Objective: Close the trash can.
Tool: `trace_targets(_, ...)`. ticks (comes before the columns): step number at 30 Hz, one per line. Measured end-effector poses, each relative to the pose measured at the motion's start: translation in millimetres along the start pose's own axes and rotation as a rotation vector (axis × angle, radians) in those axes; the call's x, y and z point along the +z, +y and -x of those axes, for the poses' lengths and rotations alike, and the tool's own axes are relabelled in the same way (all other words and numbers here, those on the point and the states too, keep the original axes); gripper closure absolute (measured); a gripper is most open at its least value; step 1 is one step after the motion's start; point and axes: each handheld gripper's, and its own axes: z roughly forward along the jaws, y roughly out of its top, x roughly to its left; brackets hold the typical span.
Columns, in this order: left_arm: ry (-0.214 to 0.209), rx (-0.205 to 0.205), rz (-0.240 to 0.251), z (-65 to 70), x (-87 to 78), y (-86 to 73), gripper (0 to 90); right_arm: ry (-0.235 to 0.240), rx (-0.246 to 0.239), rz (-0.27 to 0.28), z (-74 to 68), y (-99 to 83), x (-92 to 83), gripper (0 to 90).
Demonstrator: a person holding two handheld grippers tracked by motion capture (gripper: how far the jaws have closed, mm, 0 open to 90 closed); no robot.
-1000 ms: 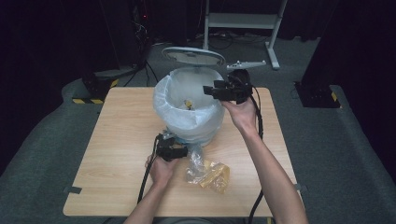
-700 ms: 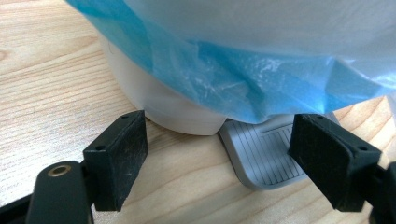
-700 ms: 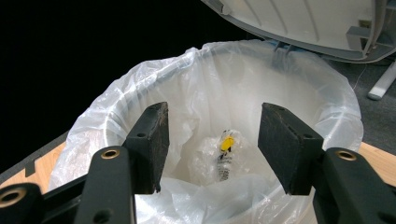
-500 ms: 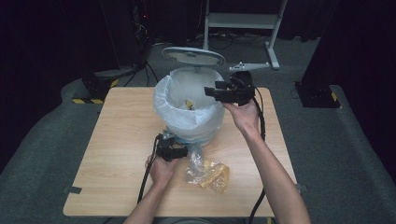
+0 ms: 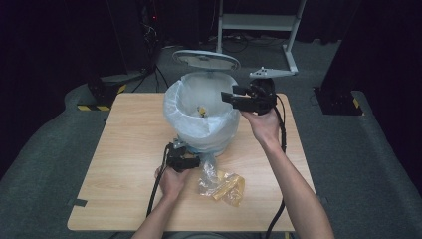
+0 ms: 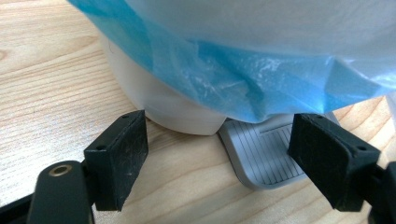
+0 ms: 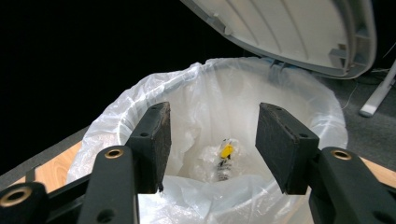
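On my feed the light wooden table (image 5: pixel 124 149) stands on grey carpet (image 5: pixel 45 149), its grain clear in the left gripper view. A strip of dark tape (image 5: pixel 77 202) sticks to its near left corner. Behind the table I see a white metal frame (image 5: pixel 259 22) with a foot reaching toward the table's far right corner. To the far left a black block with yellow stripes (image 5: pixel 102 97) lies on the floor, and black cables (image 5: pixel 154 74) run just beside it. Off the right edge I make out a dark box (image 5: pixel 338 99) with a yellow mark.
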Motion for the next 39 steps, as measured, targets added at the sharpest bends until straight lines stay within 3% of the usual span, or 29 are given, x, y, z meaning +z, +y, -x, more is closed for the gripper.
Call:
trace_targets(6,0.000,0.000,0.000,0.0,0.0,0.0,20.1,-0.017,-0.001,0.018,0.4,-4.0,-6.5,43.0)
trace_targets(12,0.000,-0.001,0.001,0.0,0.0,0.0,20.1,0.000,0.006,0.048,-0.6,-6.6,-14.3,42.1)
trace_targets(39,0.002,0.000,0.001,0.3,-0.1,-0.1,20.2,-0.017,-0.004,0.056,-2.0,-23.0,-29.2,39.0)
